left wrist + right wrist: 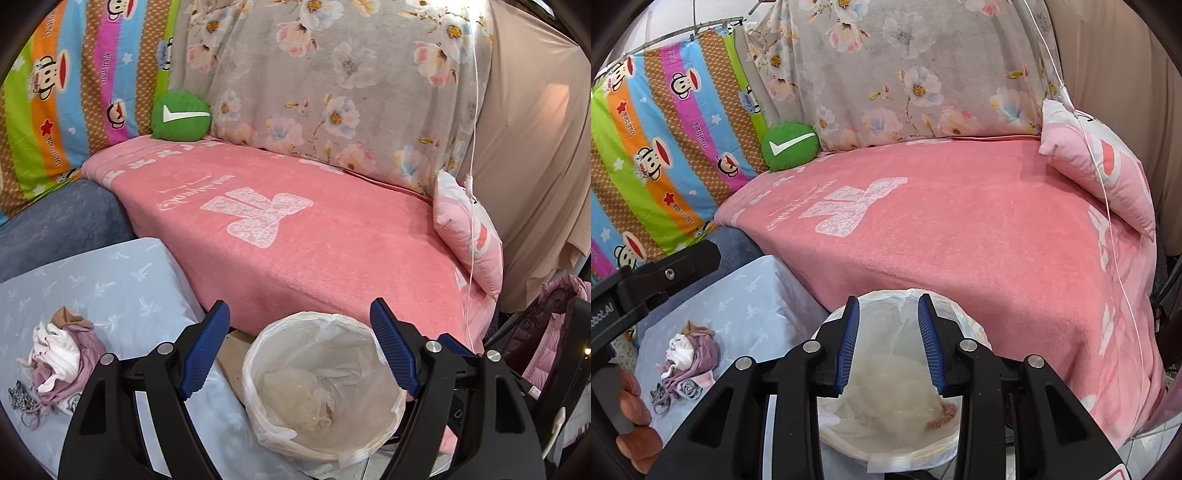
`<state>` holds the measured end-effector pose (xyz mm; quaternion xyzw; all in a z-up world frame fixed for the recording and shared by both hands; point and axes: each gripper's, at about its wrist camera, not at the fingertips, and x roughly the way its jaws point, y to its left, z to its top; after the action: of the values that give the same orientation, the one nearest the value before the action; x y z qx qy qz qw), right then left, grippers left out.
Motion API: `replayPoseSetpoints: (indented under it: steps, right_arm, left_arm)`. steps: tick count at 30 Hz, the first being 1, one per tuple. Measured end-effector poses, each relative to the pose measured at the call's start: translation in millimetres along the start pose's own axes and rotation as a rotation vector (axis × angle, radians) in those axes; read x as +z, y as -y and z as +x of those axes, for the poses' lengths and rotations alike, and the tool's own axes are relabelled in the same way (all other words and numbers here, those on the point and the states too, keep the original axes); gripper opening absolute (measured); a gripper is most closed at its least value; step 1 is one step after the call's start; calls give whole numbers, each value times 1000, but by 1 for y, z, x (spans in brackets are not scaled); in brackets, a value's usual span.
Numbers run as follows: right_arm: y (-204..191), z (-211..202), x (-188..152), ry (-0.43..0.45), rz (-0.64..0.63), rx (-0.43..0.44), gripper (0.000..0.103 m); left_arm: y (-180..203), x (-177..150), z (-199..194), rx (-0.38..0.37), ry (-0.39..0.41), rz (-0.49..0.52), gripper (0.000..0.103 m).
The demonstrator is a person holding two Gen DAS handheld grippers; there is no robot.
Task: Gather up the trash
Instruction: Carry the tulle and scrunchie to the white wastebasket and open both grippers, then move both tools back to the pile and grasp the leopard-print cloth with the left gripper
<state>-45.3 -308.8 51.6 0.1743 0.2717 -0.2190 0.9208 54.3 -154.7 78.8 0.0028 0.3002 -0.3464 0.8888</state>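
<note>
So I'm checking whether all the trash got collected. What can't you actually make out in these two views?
- Bin contents: in the right wrist view the right hand-held gripper covers much of the trash bin; the cloudy liner blurs the rest.
- Bin base: cut off by the bottom edge in the left wrist view.
- Floor beside the bed: hidden by the pink blanket.

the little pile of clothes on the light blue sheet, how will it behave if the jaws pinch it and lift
The pile of clothes is crumpled thin fabric, so it would probably be floppy and light. It looks like several loose pieces in white, mauve and tan, so a single pinch may lift only one and leave the rest on the light blue sheet. It seems unlikely to roll or break.
</note>
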Motion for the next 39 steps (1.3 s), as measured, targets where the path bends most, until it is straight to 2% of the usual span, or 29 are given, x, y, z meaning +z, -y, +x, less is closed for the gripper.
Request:
replayPoseSetpoints:
  steps: [17,20,25,34,39]
  right_arm:
    - [-60,-13,-12,-1,-80,67,48]
    - [-78,-15,-18,-8,-106,87,48]
    - [-107,-16,-28,-24,-138,125,48]
    - [-165,-11,-48,-67,-194,187,49]
    - [-199,-3,-62,-94,-220,221,53]
  left_arm:
    - [-46,-14,-27,112,31,-60,75]
    - [-59,-20,-35,146,31,-73,79]
    - [-90,-31,-46,182,23,-131,80]
    - [-154,-56,-64,296,-2,-204,80]
    - [-194,-72,-75,354,-33,-254,83]
